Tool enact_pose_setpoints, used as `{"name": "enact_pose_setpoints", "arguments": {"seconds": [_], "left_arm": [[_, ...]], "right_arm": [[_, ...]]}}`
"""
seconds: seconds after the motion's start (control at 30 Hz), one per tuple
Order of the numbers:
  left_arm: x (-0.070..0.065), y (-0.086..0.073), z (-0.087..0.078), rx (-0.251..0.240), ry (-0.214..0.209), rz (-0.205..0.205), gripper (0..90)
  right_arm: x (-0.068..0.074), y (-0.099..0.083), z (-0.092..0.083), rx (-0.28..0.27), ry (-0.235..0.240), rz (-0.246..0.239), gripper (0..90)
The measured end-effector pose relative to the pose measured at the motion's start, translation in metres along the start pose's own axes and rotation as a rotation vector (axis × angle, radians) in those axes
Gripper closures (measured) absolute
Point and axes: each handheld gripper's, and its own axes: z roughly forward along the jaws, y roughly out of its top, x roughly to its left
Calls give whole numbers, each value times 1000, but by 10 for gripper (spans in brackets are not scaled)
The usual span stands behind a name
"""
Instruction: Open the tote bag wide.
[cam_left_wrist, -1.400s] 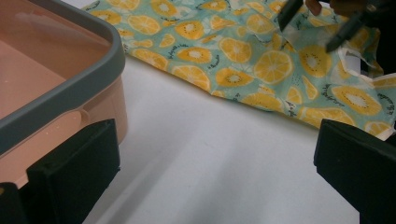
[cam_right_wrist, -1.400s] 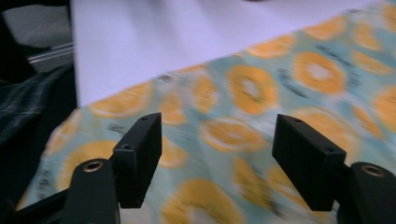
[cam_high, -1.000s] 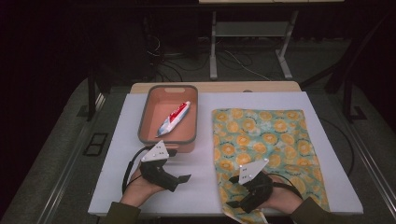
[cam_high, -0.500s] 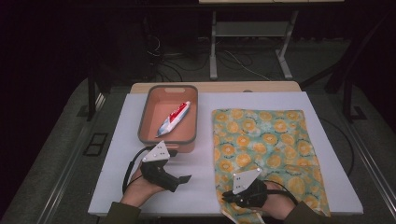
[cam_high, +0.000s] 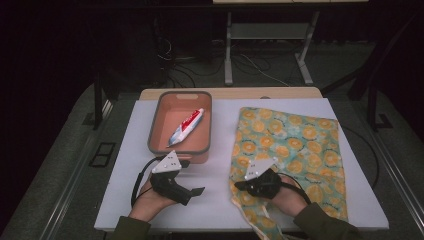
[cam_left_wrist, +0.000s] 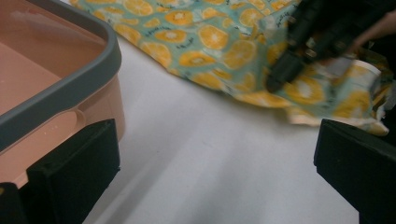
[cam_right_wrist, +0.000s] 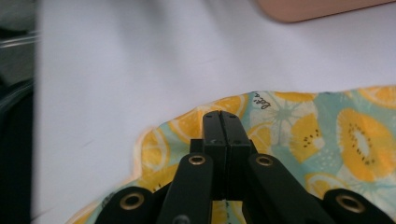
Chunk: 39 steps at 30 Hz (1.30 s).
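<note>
Cloth: the thin cloth with orange-slice prints on blue-green (cam_high: 290, 150) lies flat on the right half of the white table top (cam_high: 125, 150). Its long side runs from near to far.
Corner I want: the near left corner of the cloth, bunched up a bit, right under my right gripper (cam_high: 250, 186).
Right gripper: its jaws have just been closing and now press together. In the right gripper view the cloth's edge sits under the tips (cam_right_wrist: 223, 122), and I think they pinch it.
Left gripper: my left gripper (cam_high: 192, 194) rests left of the cloth, jaws spread wide with nothing between them.
Nearer hand: the right one, by far.
Next move, I guess: lift that corner and fold it away from me along the long side.
Farther out: a pink plastic tub with a grey rim (cam_high: 155, 127) sits far left, with a red and white tube (cam_high: 186, 127) inside.
</note>
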Motion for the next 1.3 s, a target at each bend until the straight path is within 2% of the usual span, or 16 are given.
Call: {"name": "enact_pose_setpoints", "arguments": {"seconds": [0.13, 0.3, 0.4, 0.5, 0.67, 0.7, 0.73, 0.77, 0.87, 1.03, 1.13, 1.17, 1.3], "left_arm": [[0, 0, -1, -4, -1, -1, 0], [1, 0, -1, -6, -3, -1, 0], [1, 0, -1, -7, -3, -2, 0], [1, -1, -1, -8, -4, -7, 0], [1, -2, 0, -9, -8, -9, 0], [1, -2, 0, -9, -8, -9, 0], [2, -2, 0, -7, -10, -11, 0], [2, -2, 0, -6, -10, -10, 0], [1, -2, 0, -7, -10, -8, 0], [0, -2, 1, -5, -6, -8, 0], [0, -2, 2, -1, -4, -9, 0], [0, -2, 1, -4, -3, -9, 0], [0, -3, 1, -5, -5, -9, 0]], "right_arm": [[-24, 15, 9, -8, -43, 57, 900], [-45, 28, 22, -10, -65, 121, 900], [-51, 31, 27, -10, -70, 142, 900], [-64, 35, 37, -14, -91, 191, 900], [-73, 34, 42, -27, -93, 223, 894], [-73, 33, 40, -31, -84, 232, 838], [-74, 33, 36, -41, -75, 244, 699], [-75, 32, 30, -44, -70, 253, 611], [-75, 28, 5, -66, -42, 244, 499], [-70, 13, -34, -80, -43, 210, 401], [-67, 4, -53, -92, -41, 213, 386], [-67, 4, -53, -92, -41, 213, 386], [-58, -9, -76, -69, -64, 171, 367]]}}
